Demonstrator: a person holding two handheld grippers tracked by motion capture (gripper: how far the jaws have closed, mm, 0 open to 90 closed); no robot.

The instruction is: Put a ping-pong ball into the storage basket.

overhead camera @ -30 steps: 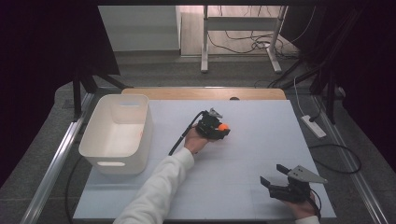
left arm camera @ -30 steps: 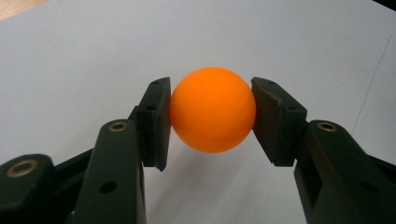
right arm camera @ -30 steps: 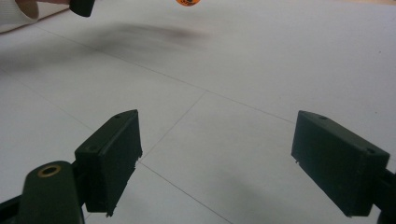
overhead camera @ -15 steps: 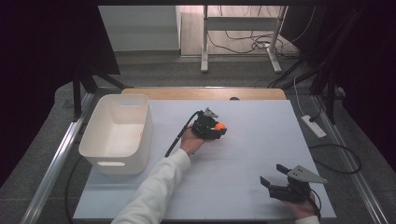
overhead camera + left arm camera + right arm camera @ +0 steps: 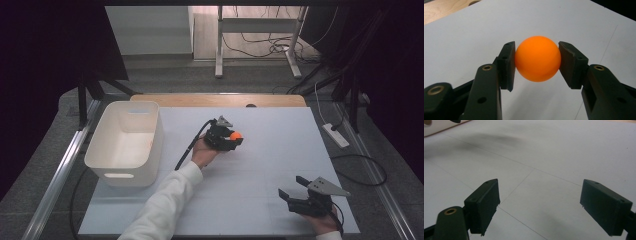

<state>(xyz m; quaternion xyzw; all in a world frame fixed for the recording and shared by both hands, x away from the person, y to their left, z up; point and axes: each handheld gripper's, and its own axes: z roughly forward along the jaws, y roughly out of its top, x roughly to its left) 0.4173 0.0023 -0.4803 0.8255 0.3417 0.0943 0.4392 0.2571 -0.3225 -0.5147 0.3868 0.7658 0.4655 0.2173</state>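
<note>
Ball: orange ball [image 5: 537,58], probably light, smooth and prone to slip; best gripped across its widest middle.
Right claw [image 5: 296,199]: jaws apart, nearest, low over the tabletop [image 5: 280,150].
Left claw [image 5: 235,139]: clamped on the ball, mid-tabletop.
Bin: white bin [image 5: 125,142], left side.

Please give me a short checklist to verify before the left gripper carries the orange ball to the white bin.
1. Ball sits between both pads of the left gripper: ok.
2. Ball centred on the pads, not at their tips: ok.
3. Ball lifted off the table: cannot tell.
4. Path to the bin free: ok.
5. Bin has room: ok.
6. Right gripper open, low at the near edge, out of the way: ok.
</note>
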